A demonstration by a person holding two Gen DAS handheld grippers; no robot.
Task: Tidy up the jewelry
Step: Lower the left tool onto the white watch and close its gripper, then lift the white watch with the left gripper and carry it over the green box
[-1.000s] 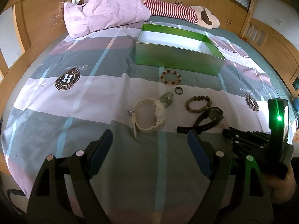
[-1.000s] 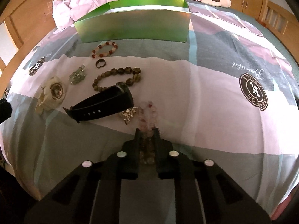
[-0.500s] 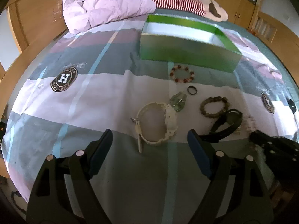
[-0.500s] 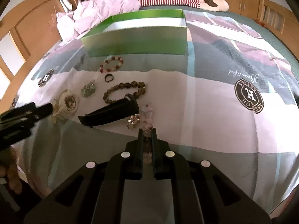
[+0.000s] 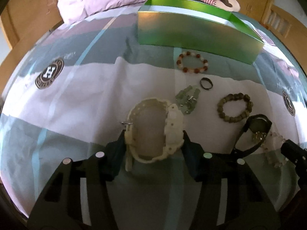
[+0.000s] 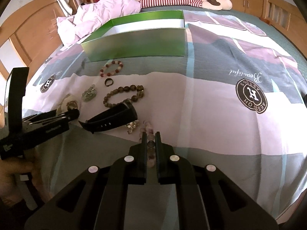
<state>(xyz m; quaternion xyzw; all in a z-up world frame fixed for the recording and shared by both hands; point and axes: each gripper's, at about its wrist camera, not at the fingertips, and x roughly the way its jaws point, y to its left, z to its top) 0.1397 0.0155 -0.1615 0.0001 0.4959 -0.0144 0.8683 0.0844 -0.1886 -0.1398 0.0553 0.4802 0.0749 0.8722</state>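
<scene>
A: So, what's changed in the last sec?

B: Left gripper [image 5: 153,140] has dropped in on the cream watch [image 5: 153,130]. A sec ago its jaws were spread wide w/ the watch lying well ahead on the bedsheet [image 5: 86,95]; now they sit against both sides of the strap loop, narrowed right down, pinching it or about to. Can't tell if the grip is firm yet.

A: And the right?

B: Right gripper [image 6: 149,143] was already pressed together on the pale bead bracelet [image 6: 150,143], same as before. Beads run between the jaws; the far end looks to rest on the sheet beside the black watch [image 6: 113,118]. View has risen a bit, so prob. starting to lift.

A: Where does it all go?

B: Green box [image 6: 134,46], open, at the far side of the bed. Not in yet: red-white bracelet [image 5: 191,63] just in front of it, dark ring [image 5: 206,83], green clip [image 5: 187,100], brown bead bracelet [image 5: 235,107].

A: Meaning?

B: Both hands are loaded or nearly so, and I'd judge two pieces go to the box in one trip. Task's early.
</scene>
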